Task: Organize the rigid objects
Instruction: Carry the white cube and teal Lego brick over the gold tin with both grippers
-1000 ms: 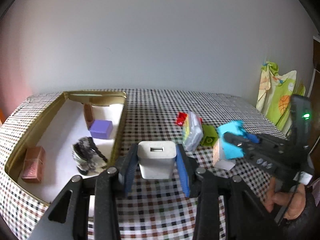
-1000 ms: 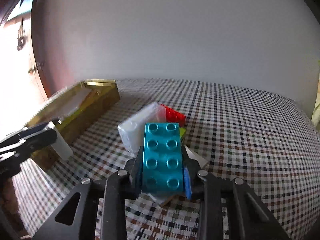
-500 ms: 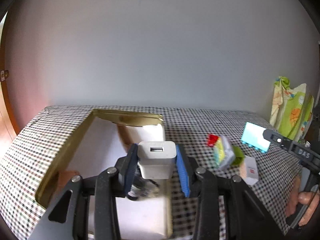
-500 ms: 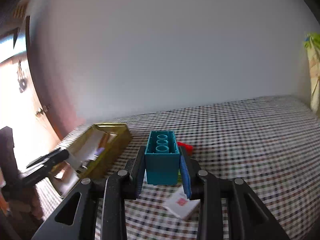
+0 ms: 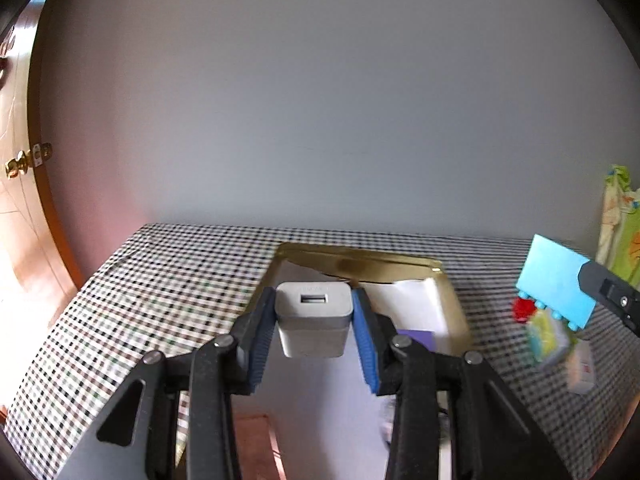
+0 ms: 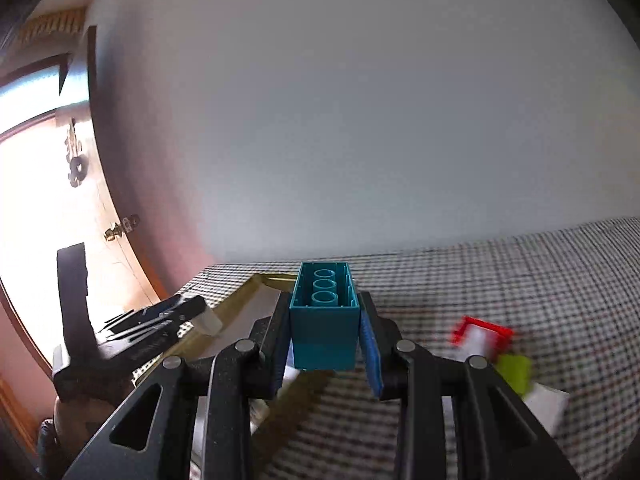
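Note:
My left gripper (image 5: 314,312) is shut on a white USB charger (image 5: 313,322) and holds it above the gold tray (image 5: 360,265), which has a white lining. My right gripper (image 6: 325,326) is shut on a teal building brick (image 6: 324,330), hollow underside facing up, held above the tray's near edge (image 6: 240,294). The brick also shows in the left wrist view (image 5: 554,286) at the right, in the air. The left gripper with the charger shows in the right wrist view (image 6: 160,320) at the left. A purple block (image 5: 418,338) lies inside the tray.
On the checkered tablecloth (image 5: 160,300) right of the tray lie a red brick (image 6: 482,332), a green brick (image 6: 514,372), a clear pack (image 5: 546,338) and a small white box (image 5: 582,368). A brown block (image 5: 256,440) lies in the tray's near end. A wooden door stands at the left.
Both grippers have lifted and swung left over the tray, each keeping its hold. The teal brick has tipped so its hollow underside faces up.

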